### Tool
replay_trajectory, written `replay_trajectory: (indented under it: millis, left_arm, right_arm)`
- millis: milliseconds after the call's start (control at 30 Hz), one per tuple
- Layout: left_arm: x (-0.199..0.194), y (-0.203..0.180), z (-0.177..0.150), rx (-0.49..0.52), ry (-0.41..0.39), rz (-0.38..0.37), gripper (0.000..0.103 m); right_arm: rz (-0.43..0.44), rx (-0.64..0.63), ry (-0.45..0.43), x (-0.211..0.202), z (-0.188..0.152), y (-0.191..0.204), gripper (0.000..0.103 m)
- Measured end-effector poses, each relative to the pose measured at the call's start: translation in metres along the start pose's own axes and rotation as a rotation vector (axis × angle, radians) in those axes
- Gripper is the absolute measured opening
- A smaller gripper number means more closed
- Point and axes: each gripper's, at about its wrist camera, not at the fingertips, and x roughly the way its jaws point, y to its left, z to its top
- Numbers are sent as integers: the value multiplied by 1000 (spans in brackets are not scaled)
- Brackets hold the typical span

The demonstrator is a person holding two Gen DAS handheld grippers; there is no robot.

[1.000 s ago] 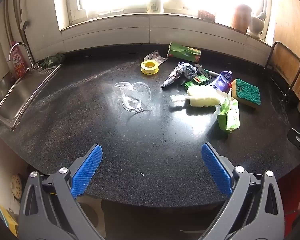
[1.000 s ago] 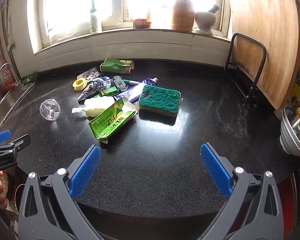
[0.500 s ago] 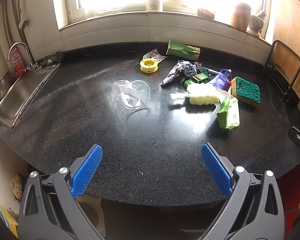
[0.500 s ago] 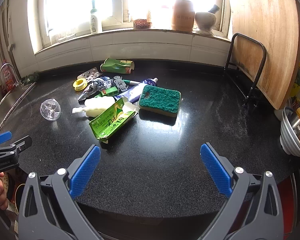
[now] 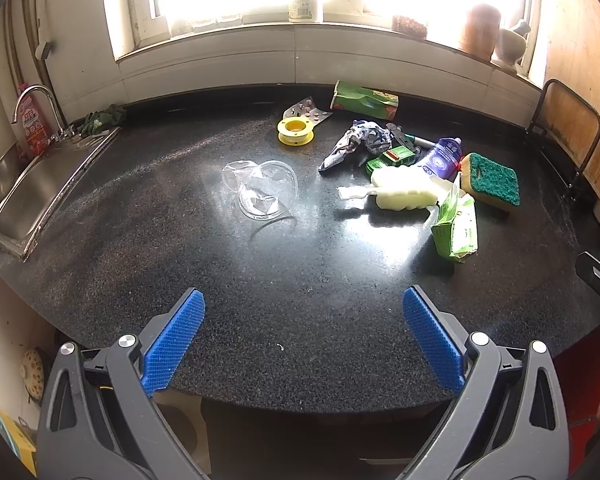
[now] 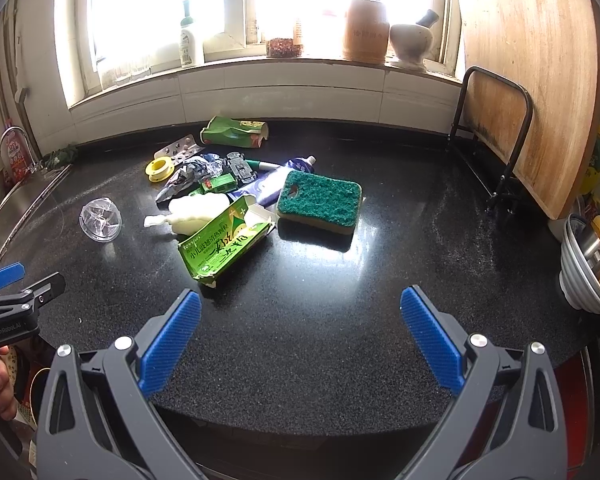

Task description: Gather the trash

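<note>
Trash lies on the black counter: a crushed clear plastic cup (image 5: 260,194) (image 6: 100,220), a torn green carton (image 6: 224,246) (image 5: 456,228), a white crumpled wrapper (image 5: 400,194), a crumpled blue-grey wrapper (image 5: 358,142), a yellow tape spool (image 5: 295,130), a pill blister (image 5: 306,110), a green box (image 5: 364,100) at the back, a blue tube (image 5: 440,158). My left gripper (image 5: 302,336) is open and empty at the counter's front edge, short of the cup. My right gripper (image 6: 300,334) is open and empty at the front edge, near the carton.
A green sponge (image 6: 320,202) lies right of the pile. A steel sink (image 5: 28,196) with tap is at the left. A wooden board in a black rack (image 6: 532,92) stands at the right, stacked bowls (image 6: 588,272) beside it. Jars and bottles line the windowsill.
The left gripper has drifted slightly; the counter view shifted a little downward and left. The right gripper has barely moved. Both stay open and empty.
</note>
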Motion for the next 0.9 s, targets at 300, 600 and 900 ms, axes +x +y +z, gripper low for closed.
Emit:
replay_trajectory:
  millis: [300, 600, 900]
  left_arm:
    - [-1, 1, 1, -3, 3, 1, 97]
    - [0, 1, 0, -2, 2, 2, 97]
    - [-1, 1, -1, -2, 2, 2, 97]
  right_arm:
    - [1, -2, 7, 1, -1, 2, 97]
    - [0, 0, 12, 3, -2, 1, 97]
    - [2, 1, 11, 2, -2, 0, 97]
